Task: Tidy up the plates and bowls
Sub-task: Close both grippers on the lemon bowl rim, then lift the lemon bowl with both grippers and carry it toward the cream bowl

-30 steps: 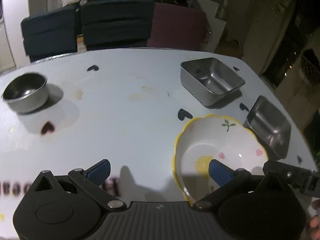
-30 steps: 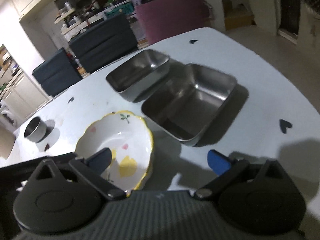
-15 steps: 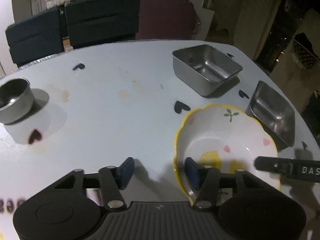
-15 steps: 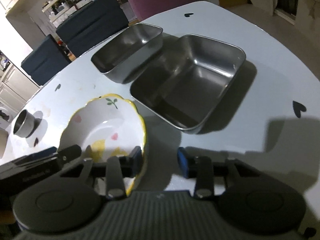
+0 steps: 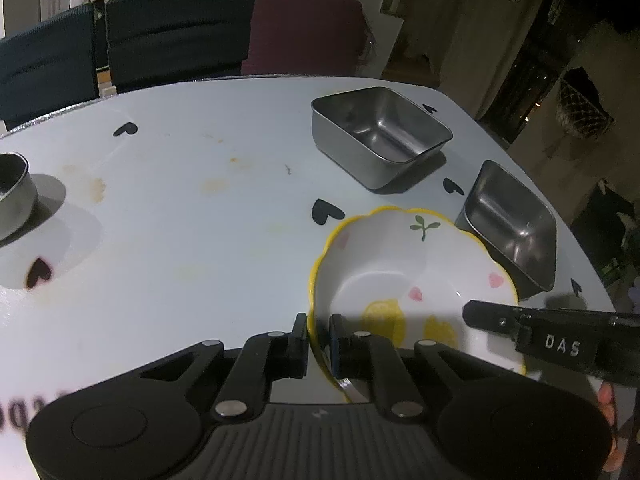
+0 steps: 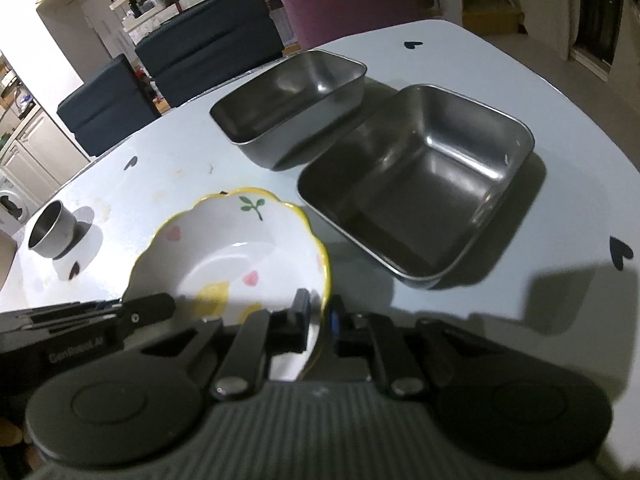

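1. Fingers of the left gripper (image 5: 318,338) have just been closing and now pinch the near left rim of the flowered bowl (image 5: 404,280), one pad outside the yellow edge and one inside. The right gripper (image 6: 320,320) has just closed the same way on the bowl's opposite near rim, so both grippers clamp the one bowl.
2. From the left wrist, the right gripper shows as a black bar crossing the bowl's right side, with a fingertip of the person's hand (image 5: 606,394) below it; from the right wrist, the left gripper is a dark bar over the bowl's left side.
3. The bowl sits on the pale worktop (image 5: 180,220), which is printed with small black hearts, near the edge closest to me.
4. Just beyond the bowl stands a square steel tray (image 6: 420,184). The right view shows its whole inside; the left view catches it at a slant at the worktop's right edge.
5. A second steel tray (image 6: 288,104) lies behind it. In the right view the two look as if they touch, while the left view shows a gap between them.
6. A round steel cup (image 6: 52,228) stands well apart on the far left, cut off at the frame edge in the left view.
7. Dark blue chairs (image 6: 208,40) and a maroon chair (image 5: 304,36) line the far side.
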Tool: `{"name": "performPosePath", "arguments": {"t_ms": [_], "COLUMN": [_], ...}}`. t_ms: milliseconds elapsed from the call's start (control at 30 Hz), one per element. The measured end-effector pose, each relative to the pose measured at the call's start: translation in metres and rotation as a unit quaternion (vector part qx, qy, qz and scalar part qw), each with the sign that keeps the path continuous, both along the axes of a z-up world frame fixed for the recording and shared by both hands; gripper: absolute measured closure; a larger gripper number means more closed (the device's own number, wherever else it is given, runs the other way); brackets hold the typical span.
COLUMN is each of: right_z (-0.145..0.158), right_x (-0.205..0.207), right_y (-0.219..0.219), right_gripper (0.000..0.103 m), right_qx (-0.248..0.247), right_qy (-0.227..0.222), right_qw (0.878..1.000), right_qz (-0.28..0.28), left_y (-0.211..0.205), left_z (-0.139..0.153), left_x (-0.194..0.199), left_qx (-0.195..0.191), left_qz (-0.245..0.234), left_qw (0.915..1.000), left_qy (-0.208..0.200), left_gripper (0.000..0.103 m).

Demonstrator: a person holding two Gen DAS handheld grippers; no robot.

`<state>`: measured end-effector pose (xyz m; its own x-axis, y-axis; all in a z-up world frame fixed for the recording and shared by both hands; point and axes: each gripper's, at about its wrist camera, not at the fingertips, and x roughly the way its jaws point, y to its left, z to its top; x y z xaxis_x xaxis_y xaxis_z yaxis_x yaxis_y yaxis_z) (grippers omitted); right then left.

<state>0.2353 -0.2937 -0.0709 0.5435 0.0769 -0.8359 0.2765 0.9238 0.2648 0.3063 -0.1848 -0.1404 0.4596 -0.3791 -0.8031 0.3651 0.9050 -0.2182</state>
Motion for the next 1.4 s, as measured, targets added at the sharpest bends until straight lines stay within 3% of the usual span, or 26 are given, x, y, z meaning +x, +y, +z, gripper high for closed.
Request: {"name": "performPosePath", "arguments": {"t_ms": [367,533,1000,1400], "right_z": [0.003,0.012,0.065,0.093], "right_x": [-0.001,-0.008,-0.035,-0.06], "right_y": [0.009,0.025,0.046,0.082], "right_gripper": [0.092,0.092,0.092,0.092], "right_qx": [-0.015,-0.027,-0.013,0.004], "right_qy": [0.016,0.018,-0.048,-0.081], "right_qw": [1.0,0.999,0.998,0.994], "right_qz": [0.009,0.034,0.048,0.076], "left_y": [0.01,0.018,0.054,0.107], "left_z": [0.003,0.02,0.09,0.125], "left_x": [-0.012,-0.022,-0.069,-0.114], "left_qx": [0.008,0.011,0.004,-0.002], "left_qz": [0.009,0.028,0.052,0.074], "left_qw": [0.9999,0.9995,0.9962,0.992], "left_qy": [0.008,-0.002,-0.07,-0.102], "left_gripper": [0.092,0.092,0.094,0.094]}}
